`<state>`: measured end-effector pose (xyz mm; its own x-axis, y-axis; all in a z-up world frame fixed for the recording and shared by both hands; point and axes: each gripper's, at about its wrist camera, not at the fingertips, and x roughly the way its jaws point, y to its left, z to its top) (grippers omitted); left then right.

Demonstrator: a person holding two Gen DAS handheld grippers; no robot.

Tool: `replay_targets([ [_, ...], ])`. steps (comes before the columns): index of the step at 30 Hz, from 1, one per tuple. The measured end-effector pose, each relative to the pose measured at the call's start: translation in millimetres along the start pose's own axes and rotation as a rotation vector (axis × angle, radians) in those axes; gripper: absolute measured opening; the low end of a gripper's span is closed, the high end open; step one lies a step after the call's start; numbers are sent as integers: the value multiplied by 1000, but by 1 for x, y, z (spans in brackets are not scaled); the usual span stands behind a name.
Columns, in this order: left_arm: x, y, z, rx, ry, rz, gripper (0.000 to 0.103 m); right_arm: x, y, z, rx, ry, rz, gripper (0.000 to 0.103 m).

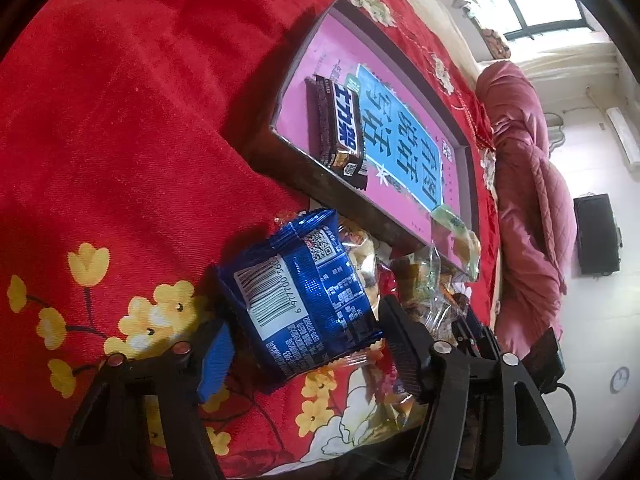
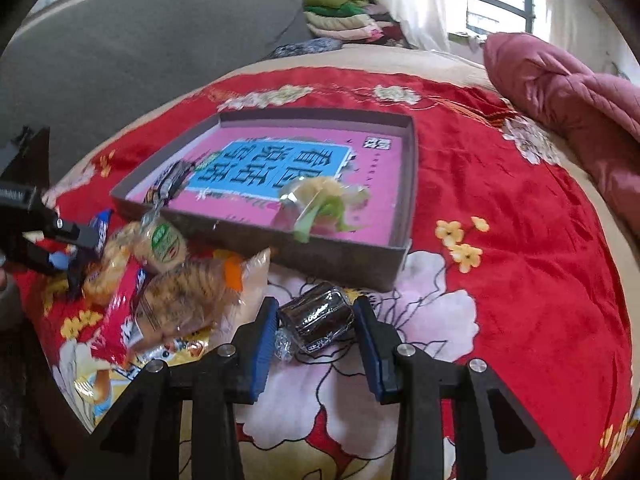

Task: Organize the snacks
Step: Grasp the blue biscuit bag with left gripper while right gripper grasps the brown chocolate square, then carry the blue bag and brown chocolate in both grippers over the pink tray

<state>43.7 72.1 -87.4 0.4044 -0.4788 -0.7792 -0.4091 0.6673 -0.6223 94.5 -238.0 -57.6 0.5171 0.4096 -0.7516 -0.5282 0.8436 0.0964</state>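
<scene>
A shallow grey box (image 1: 280,160) with a pink printed floor lies on the red flowered cloth; it also shows in the right wrist view (image 2: 352,264). Inside it lie a dark chocolate bar (image 1: 340,128) and a green-wrapped pastry (image 2: 320,204). My left gripper (image 1: 304,340) is shut on a blue snack packet (image 1: 300,296), held just above the cloth near the box's edge. My right gripper (image 2: 316,332) is open around a dark foil-wrapped snack (image 2: 316,320) lying on the cloth; the pads stand either side of it, apart from it.
A pile of loose snacks (image 2: 172,292) lies left of the right gripper: clear-wrapped pastries and a red packet (image 2: 116,320). A pink quilt (image 2: 568,92) is heaped at the far right. The left gripper shows at the left edge of the right wrist view (image 2: 60,240).
</scene>
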Motion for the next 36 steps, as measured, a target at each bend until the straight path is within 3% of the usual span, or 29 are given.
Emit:
replay_targets([
  [11,-20,-9,-2,65,-49,1,63,-19,-3,7,71,-71,49,39],
  [36,-51,-50,11,204,-182,21,63,-34,38,33,53,-149,98,39],
])
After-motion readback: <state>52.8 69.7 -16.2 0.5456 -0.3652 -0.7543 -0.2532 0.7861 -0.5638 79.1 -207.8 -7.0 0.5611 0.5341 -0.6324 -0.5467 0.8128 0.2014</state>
